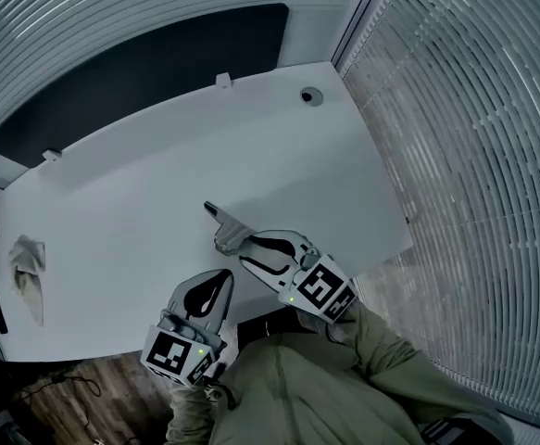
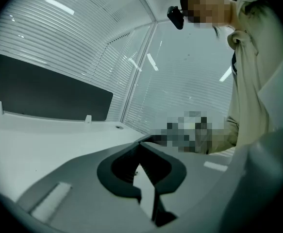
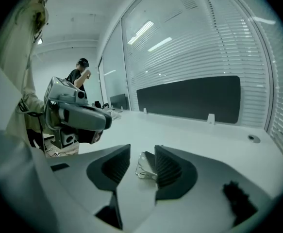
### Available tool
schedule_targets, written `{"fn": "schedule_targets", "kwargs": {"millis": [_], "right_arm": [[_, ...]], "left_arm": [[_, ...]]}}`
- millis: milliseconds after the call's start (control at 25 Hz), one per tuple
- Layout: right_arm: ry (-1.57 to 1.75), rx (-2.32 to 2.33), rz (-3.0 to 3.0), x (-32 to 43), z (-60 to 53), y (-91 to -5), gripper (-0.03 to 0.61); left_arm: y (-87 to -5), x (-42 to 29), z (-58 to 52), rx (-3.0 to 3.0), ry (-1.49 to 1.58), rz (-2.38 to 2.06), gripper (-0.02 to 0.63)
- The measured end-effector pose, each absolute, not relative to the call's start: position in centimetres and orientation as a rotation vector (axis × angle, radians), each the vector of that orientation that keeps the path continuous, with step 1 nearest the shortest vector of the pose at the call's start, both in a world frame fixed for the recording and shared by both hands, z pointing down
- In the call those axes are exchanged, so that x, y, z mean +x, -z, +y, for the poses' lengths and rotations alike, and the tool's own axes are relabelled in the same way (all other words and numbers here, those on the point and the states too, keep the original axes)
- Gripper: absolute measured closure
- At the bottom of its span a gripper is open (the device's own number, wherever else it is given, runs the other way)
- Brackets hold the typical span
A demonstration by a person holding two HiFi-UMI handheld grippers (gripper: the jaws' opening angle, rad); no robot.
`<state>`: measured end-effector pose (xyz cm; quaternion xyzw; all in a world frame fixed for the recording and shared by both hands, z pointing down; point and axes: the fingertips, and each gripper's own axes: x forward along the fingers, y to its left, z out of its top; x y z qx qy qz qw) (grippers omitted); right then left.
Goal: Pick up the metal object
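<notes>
It was an office: a white desk (image 1: 158, 202) carried a dark privacy screen (image 1: 140, 72) along its far edge and a round cable grommet (image 1: 312, 95) near its far right corner, with slatted blinds (image 1: 473, 156) and glass partition walls (image 3: 112, 72) around it.
</notes>
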<state>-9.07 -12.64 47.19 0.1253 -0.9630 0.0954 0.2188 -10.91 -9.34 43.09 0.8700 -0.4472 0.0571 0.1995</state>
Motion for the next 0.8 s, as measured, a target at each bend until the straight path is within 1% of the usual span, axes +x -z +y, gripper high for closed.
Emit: {"fn": "schedule_targets", "kwargs": {"millis": [40,120,440,520,800], "right_arm": [[-0.255,0.336,-2.647,-9.6,-12.8,-47.9,0.415],[-0.218,0.304,-2.597,-10.7,-13.1,-49.4,0.366],[-0.071,0.240,-2.445,-13.9,-14.7,-54.3,0.282],[-0.022,0.218,-2.415,-14.4,-14.9,-55.2,0.268],[-0.013,0.204,-2.407,-15.3,-15.3,-56.5,0.268]], "left_arm": [[-43.2,-11.2,-9.4,2.423,-0.160,-1.259,0.607],[-43.4,-11.8,-9.5,2.398,-0.158,-1.276,0.607],[-45.0,-13.6,-10.3,2.334,-0.172,-1.326,0.607],[-45.3,-13.8,-10.5,2.328,-0.175,-1.331,0.607],[-46.4,-14.8,-10.5,2.285,-0.159,-1.351,0.607]]}}
